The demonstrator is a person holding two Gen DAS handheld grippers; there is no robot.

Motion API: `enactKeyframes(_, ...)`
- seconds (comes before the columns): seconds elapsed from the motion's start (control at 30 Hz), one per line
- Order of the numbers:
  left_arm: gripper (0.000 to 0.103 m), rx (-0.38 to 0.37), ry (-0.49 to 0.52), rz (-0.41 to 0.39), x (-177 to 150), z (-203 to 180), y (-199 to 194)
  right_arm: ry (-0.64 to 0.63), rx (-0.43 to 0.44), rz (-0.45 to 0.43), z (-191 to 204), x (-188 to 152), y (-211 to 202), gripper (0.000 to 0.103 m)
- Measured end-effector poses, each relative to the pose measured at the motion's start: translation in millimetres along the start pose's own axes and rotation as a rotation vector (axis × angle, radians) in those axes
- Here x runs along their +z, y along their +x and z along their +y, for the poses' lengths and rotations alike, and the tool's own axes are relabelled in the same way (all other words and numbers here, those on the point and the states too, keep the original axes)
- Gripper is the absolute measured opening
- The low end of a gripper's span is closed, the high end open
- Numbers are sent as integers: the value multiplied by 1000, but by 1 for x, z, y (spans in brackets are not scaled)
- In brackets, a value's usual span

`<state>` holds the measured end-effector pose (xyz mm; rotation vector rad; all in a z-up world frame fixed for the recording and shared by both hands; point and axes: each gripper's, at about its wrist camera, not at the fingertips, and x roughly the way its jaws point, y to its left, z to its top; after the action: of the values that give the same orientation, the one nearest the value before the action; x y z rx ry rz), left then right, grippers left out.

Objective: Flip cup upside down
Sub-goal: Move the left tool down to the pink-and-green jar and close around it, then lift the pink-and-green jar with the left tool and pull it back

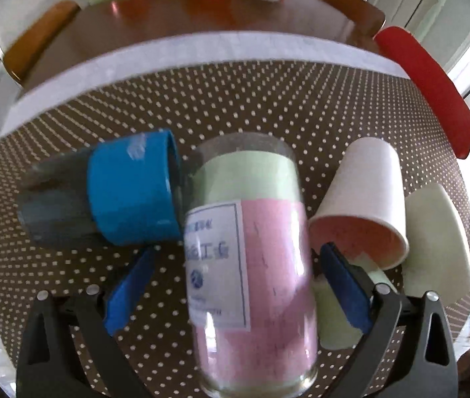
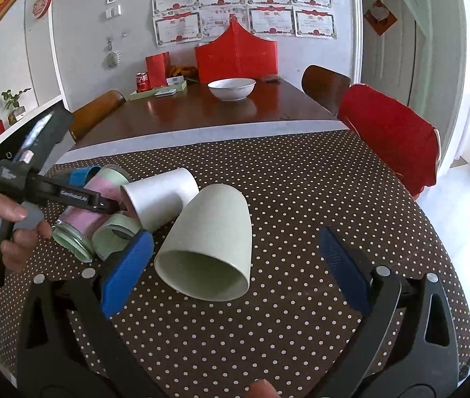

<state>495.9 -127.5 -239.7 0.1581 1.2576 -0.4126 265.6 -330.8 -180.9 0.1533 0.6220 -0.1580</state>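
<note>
A glass cup with pink and green paper inside lies on its side on the dotted tablecloth. It sits between the fingers of my left gripper, which is open around it without touching. It also shows in the right wrist view. A blue and grey cup lies to its left. A white paper cup and a pale green cup lie on their sides to the right. My right gripper is open, with the green cup's mouth between its fingers. The left gripper shows there, held by a hand.
The brown dotted tablecloth covers the near table end. Beyond it, the wooden table holds a white bowl, a soda can and red boxes. A red-covered chair stands at the right edge.
</note>
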Motion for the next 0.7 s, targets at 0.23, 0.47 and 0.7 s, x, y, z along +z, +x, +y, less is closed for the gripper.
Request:
enactKeyframes(0.23, 69, -56, -20, 1, -1, -7, 6, 15, -12, -3, -5, -2, -6, 97)
enactKeyframes(0.47, 68, -84, -28, -52, -26, 1, -23, 13, -9, -19, 1, -5, -26, 97)
enactKeyframes(0.7, 68, -89, 23, -131, -92, 1, -84, 7, -17, -53, 5, -10, -63, 97)
